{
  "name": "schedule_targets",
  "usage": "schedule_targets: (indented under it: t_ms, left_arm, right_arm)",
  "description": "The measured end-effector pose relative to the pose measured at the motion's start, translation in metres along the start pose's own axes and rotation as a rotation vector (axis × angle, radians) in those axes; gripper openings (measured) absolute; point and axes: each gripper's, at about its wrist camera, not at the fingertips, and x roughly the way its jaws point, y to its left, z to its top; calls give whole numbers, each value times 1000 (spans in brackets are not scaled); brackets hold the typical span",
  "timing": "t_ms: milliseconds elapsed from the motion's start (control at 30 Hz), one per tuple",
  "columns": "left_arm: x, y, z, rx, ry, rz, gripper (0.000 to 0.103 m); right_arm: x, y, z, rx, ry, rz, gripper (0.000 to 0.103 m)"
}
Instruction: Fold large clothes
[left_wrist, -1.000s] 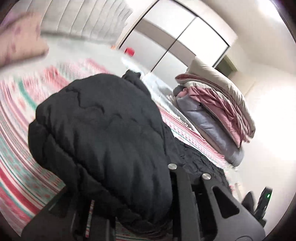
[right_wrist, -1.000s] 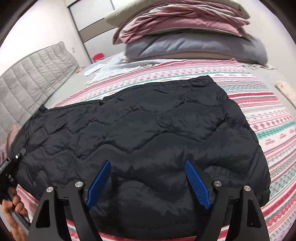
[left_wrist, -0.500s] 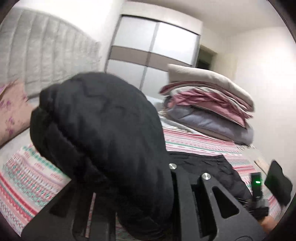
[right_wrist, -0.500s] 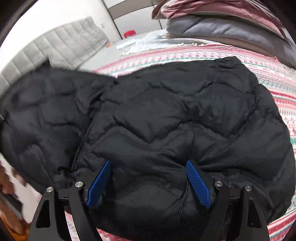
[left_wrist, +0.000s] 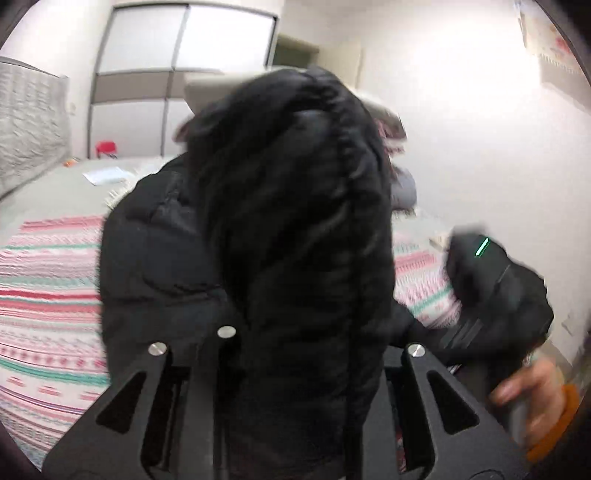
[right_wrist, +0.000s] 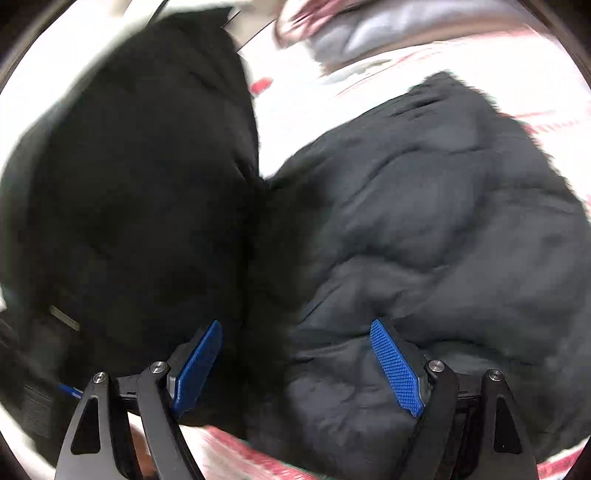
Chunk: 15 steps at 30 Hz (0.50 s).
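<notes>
A black quilted puffer jacket (left_wrist: 266, 221) is bunched in the left gripper (left_wrist: 291, 350); its padded, stitched fabric rises straight ahead of the black finger frames and fills the gap between them. The fingertips are buried in the folds, so the width of the jaws cannot be told, though the cloth is plainly carried by them. A ribbed seam is seen running down the raised bulge.

Ahead of the right gripper (right_wrist: 295, 365) the same jacket (right_wrist: 424, 229) is spread in soft, puffy channels, matte and wrinkled. Its jaws stand wide apart, the blue ridged pads (right_wrist: 397, 369) clear on both sides, with nothing clamped; padding lies between and below them. To the left of this gripper a lifted, darker lobe of the jacket is seen, blurred.

Beneath the jacket a pink, red and teal striped woven bedspread (left_wrist: 48, 288) is laid flat. To the right of the left gripper the other handheld unit with a green light is seen, blurred. Far ahead, a stack of folded grey and pink bedding (right_wrist: 376, 26) is piled; at far left, a grey tufted headboard (left_wrist: 29, 125) and pale sliding wardrobe doors (left_wrist: 177, 66).
</notes>
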Motion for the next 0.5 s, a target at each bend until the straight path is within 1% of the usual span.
schedule_targets:
  t_ms: [67, 133, 200, 300, 367, 400, 433, 467, 500]
  left_arm:
    - [19, -10, -6, 24, 52, -8, 28]
    - [36, -21, -14, 58, 98, -16, 33]
    - [48, -31, -22, 100, 129, -26, 37]
    - [55, -41, -31, 154, 148, -45, 46]
    - [56, -44, -35, 207, 169, -70, 57]
    - [55, -49, -37, 237, 178, -78, 59]
    - [51, -51, -35, 257, 189, -88, 64]
    - [48, -55, -33, 268, 201, -100, 68]
    - [40, -57, -28, 267, 216, -125, 70]
  right_arm:
    - [-24, -18, 7, 70, -68, 11, 85]
    - [-54, -39, 12, 131, -162, -10, 85]
    - [-76, -56, 15, 182, -229, -39, 85]
    - [-90, -70, 17, 215, -252, -53, 85]
    - [-95, -74, 20, 221, -251, -56, 85]
    - [-96, -71, 20, 221, -249, -53, 85]
    - [-97, -68, 15, 220, -249, -50, 85]
    - [-100, -69, 14, 219, -249, -48, 85]
    - [-107, -70, 12, 214, -251, -46, 85]
